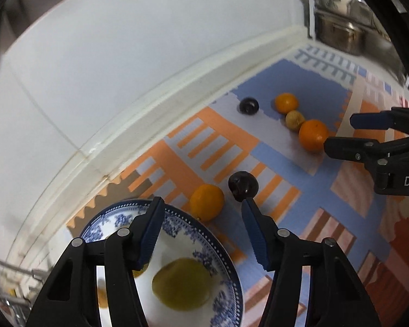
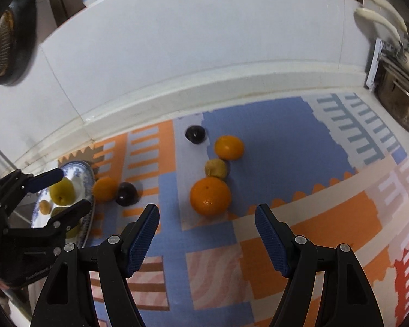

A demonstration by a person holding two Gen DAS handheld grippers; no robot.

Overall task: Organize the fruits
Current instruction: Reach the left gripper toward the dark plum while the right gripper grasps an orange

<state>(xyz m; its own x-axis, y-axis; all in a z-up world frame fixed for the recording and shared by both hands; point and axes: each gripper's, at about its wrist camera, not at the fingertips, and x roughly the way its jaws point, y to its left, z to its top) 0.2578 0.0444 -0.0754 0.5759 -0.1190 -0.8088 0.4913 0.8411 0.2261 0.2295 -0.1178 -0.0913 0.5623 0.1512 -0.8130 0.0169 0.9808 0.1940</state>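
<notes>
The left hand-held gripper [image 1: 201,212] is hanging open and empty over the blue-patterned plate [image 1: 226,261], which is holding a green fruit [image 1: 181,286]. The right hand-held gripper [image 2: 207,215] is gaping open just short of the nearest orange [image 2: 210,196]. 5 more fruits are sitting loose on the patterned desk [image 2: 300,231].

In the left wrist view the left tongs [image 1: 201,207] cover part of the plate [image 1: 226,267], whose lower rim leaves the frame, and the small orange fruit [image 1: 102,298] behind the left finger is blurred beyond identification.
</notes>
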